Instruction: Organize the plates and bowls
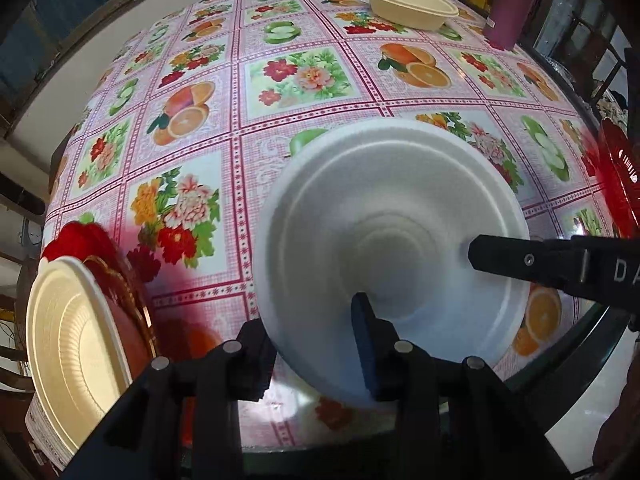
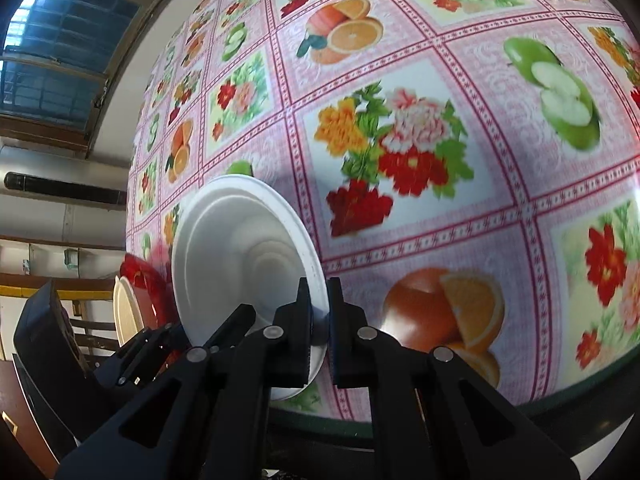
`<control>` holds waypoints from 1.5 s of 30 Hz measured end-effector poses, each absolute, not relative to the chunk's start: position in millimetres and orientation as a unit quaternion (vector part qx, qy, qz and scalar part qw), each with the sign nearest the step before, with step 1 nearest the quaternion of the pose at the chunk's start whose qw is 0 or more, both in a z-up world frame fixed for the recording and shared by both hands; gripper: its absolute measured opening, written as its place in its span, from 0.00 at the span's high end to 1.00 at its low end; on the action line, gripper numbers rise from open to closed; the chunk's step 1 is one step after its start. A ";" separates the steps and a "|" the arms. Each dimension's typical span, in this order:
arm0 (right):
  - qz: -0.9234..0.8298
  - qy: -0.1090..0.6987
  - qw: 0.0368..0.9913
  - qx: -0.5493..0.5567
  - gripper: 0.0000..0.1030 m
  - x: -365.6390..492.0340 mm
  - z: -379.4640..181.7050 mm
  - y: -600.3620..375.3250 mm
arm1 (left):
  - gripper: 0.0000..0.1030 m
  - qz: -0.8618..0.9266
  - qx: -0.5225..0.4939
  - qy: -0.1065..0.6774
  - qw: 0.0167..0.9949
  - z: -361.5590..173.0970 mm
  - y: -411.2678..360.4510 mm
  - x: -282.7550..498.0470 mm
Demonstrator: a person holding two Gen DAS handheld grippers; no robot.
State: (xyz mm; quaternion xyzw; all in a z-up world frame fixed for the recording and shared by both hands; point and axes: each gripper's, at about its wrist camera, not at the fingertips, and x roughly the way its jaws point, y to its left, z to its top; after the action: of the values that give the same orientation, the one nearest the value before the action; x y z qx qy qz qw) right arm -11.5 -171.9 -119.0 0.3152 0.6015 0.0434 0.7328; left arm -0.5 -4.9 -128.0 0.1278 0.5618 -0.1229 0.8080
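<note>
Now pinched tight on the rim of the round white foam bowl [image 1: 380,200], left gripper [image 1: 308,320] and right gripper [image 2: 319,292] both, up over the flowery table [image 1: 280,40], with the round cream paper plate [image 1: 68,340] off to the left, nearer the left one.

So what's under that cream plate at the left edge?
A red plate with gold trim lies beneath the cream plate, its rim showing on the right. Most of it is covered, so anything lower cannot be seen.

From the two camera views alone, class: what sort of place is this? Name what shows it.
Probably a home dining room: a table under a fruit-and-flower oilcloth, wooden-framed windows, and disposable tableware such as a cream bowl and a white foam plate.
</note>
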 end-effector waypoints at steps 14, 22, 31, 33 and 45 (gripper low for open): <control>0.100 0.572 0.756 0.303 0.91 -25.5 -66.5 -137.3 | 0.64 -0.113 0.113 0.481 0.862 -60.9 38.6 -16.5; 0.133 0.557 0.769 0.283 0.91 -18.4 -35.0 -108.6 | 0.64 -0.087 0.092 0.458 0.880 -34.6 69.7 -18.8; 0.160 0.551 0.775 0.264 0.91 -12.2 -17.5 -76.1 | 0.64 -0.061 0.071 0.442 0.892 -19.5 99.9 -22.6; 0.164 0.550 0.776 0.261 0.91 -11.5 -14.9 -70.3 | 0.64 -0.056 0.068 0.439 0.894 -17.5 105.9 -24.5; 0.186 0.546 0.777 0.252 0.91 -10.4 -7.3 -42.8 | 0.64 -0.035 0.056 0.429 0.901 -8.6 130.9 -33.3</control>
State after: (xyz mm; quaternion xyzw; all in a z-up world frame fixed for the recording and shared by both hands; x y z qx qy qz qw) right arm -10.4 -42.8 -7.3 0.2519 0.5463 0.1856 0.7770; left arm -33.3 130.9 -8.6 0.0563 0.4286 -0.0350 0.9011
